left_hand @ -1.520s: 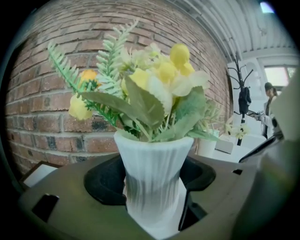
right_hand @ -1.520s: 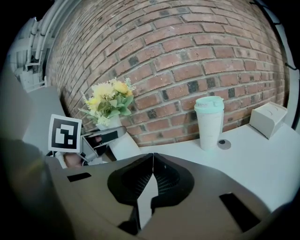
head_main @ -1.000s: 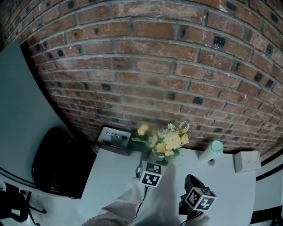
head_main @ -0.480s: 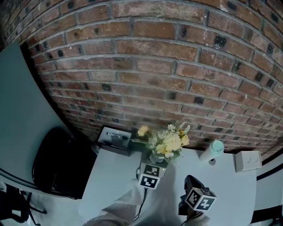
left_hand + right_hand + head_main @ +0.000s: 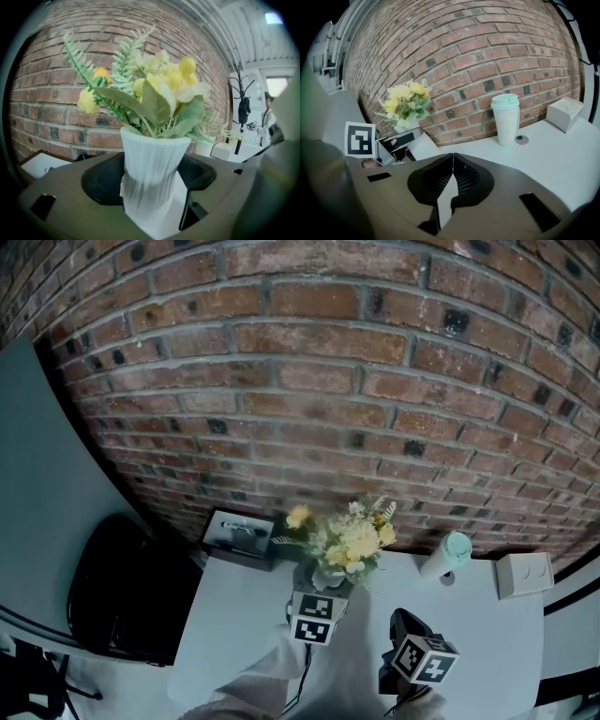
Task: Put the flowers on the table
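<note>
Left gripper (image 5: 149, 185) clamps the white ribbed vase of yellow flowers (image 5: 153, 150), apparently at the pale desk's (image 5: 234, 610) twelve o'clock edge; next, set down and release. Right gripper (image 5: 452, 165) closed, empty.

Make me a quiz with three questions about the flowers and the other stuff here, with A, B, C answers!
1. Where does the cup stand?
A. On the table, by the brick wall
B. On the floor
C. Inside the vase

2. What colour is the vase?
A. Red
B. White
C. Black

3. What is the left gripper doing?
A. Open and empty
B. Shut on the vase
C. Holding the cup

Answers:
1 A: the cup stands on the table top right in front of the bricks.
2 B: the ribbed vase under the flowers is white.
3 B: its jaws press the vase from both sides.
</note>
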Motion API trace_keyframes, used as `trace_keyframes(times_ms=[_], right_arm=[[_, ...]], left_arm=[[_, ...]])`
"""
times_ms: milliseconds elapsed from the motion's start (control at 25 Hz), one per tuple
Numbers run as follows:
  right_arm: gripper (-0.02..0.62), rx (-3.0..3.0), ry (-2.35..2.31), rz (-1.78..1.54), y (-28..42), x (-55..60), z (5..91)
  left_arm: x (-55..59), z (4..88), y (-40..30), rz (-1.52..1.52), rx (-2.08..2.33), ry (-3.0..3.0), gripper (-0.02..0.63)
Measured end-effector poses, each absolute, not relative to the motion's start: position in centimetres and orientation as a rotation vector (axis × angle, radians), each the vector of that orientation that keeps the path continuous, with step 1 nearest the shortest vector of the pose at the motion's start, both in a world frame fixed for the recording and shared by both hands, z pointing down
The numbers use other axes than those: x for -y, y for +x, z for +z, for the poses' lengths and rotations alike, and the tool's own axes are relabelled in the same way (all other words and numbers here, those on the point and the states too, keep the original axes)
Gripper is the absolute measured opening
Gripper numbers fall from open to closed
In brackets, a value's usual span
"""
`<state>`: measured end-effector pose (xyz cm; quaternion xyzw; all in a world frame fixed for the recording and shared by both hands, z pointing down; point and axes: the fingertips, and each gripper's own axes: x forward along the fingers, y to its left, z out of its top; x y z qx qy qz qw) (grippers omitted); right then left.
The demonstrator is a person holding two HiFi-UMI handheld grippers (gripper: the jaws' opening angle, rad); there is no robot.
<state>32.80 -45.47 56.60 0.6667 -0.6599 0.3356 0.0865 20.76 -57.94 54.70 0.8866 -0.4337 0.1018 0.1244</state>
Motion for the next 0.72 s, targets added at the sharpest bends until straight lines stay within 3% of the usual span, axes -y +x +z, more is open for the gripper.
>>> trace_keyframes(times_ms=[720], right_arm=[[0.025, 2.022, 1.997, 0.971, 31.9, 44.2, 54.7]], left_arm=[[55.2, 55.3, 19.4, 0.364, 1.285, 2.522, 0.327]])
